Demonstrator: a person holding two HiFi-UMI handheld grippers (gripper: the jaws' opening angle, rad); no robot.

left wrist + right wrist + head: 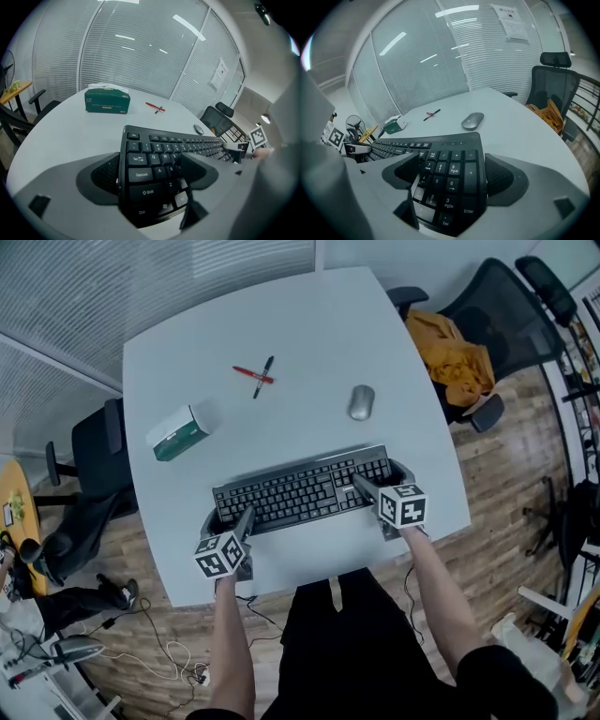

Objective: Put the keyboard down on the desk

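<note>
The left gripper [231, 519] and right gripper [380, 480] have their fingers clamped on the keyboard [305, 488], one at each end. It spans between them, low over the table [281, 334]. It's probably stiff and light, so end holds suit it.

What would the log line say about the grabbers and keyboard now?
left gripper: shut on keyboard, left end | right gripper: shut on keyboard, numpad end | keyboard: over desk, touchdown unclear
</note>
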